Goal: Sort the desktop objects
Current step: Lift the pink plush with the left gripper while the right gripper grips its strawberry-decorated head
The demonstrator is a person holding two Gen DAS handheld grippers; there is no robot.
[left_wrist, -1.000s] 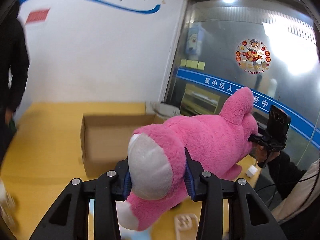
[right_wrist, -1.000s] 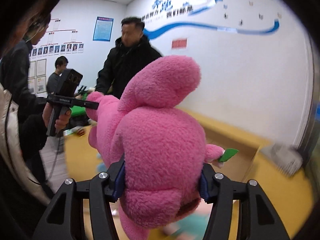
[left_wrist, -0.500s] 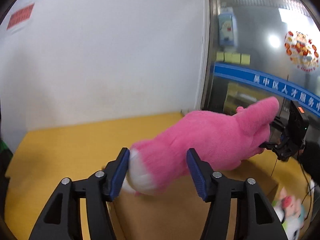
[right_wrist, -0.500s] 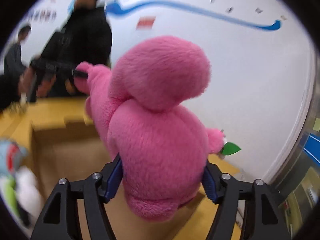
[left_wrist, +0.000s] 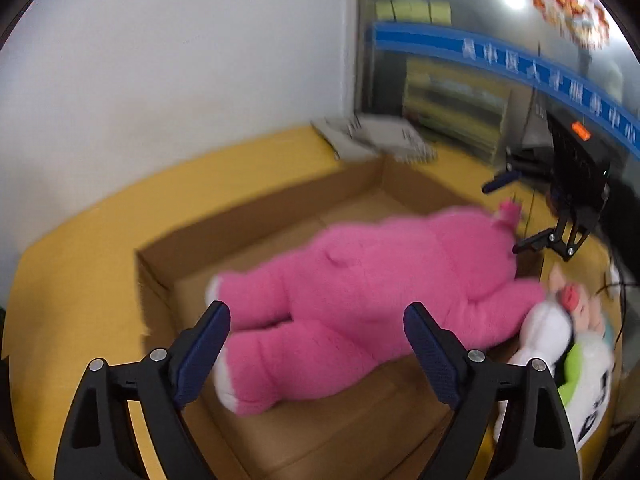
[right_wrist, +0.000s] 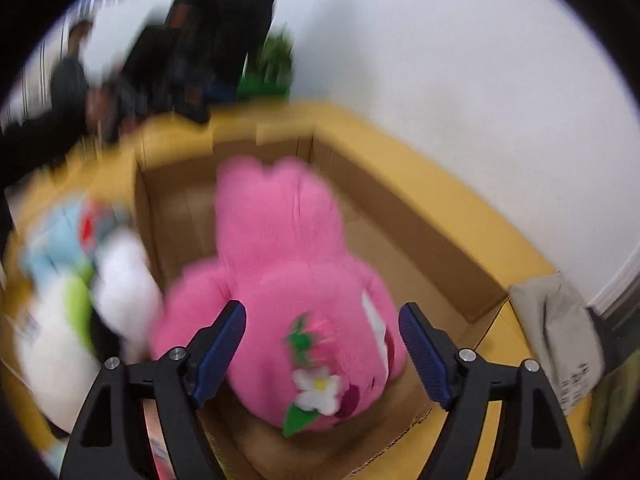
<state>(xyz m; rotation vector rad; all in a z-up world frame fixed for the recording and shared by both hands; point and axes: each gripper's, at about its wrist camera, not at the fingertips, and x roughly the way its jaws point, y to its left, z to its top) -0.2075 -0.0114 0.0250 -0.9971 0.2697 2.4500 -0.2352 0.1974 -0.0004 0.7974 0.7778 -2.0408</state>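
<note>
A big pink plush toy [left_wrist: 380, 280] lies stretched out inside an open cardboard box [left_wrist: 256, 216]. My left gripper [left_wrist: 316, 344] hovers over its legs; the jaws are opening, with the pads clear of the fur. In the right wrist view the toy's head [right_wrist: 288, 280], with a white flower and green leaves, lies below my right gripper [right_wrist: 320, 340]. Its jaws are opening too, wide of the head on both sides. The left wrist view shows the right gripper [left_wrist: 516, 216] at the toy's far end.
The box [right_wrist: 420, 232] stands on a yellow table [left_wrist: 80, 280] against a white wall. A white and green plush toy [left_wrist: 580, 380] lies just outside the box, beside the pink toy's head. A grey packet [right_wrist: 560, 320] lies at the table's corner. People in dark clothes [right_wrist: 200, 20] stand behind.
Both grippers held the pink toy in the air, swung it over the box and sank. Their jaws have since spread, and the toy now lies in the box.
</note>
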